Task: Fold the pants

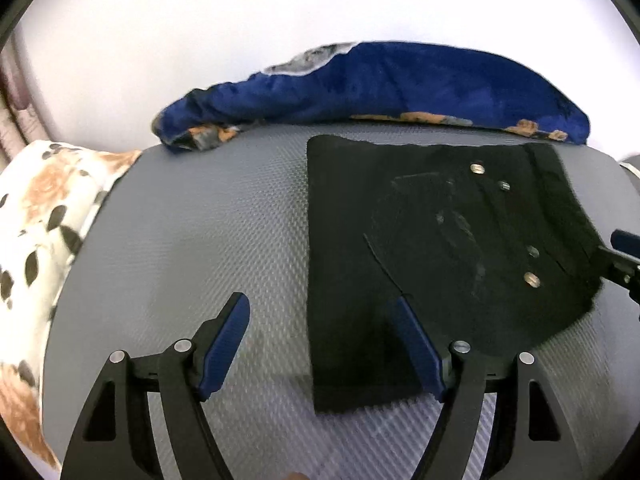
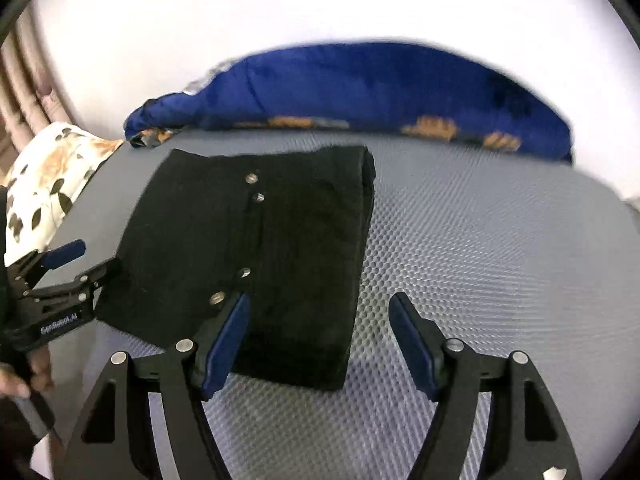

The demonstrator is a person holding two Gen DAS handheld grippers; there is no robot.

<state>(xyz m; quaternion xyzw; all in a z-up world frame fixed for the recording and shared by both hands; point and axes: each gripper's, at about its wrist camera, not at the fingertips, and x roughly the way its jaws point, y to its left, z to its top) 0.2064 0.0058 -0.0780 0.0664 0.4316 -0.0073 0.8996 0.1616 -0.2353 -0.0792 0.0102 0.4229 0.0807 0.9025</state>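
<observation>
Left wrist view: left gripper (image 1: 322, 320) spread wide, grasping nothing; black pants (image 1: 432, 256), folded, centre-right on grey mat (image 1: 192, 232).
Right wrist view: right gripper (image 2: 320, 320) spread, empty; pants (image 2: 256, 256) centre-left; blue blanket (image 2: 360, 92) top.

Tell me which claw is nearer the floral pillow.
Left. The left claw straddles the edge of the pants facing the floral pillow; the right claw straddles the opposite edge, farther away.
</observation>
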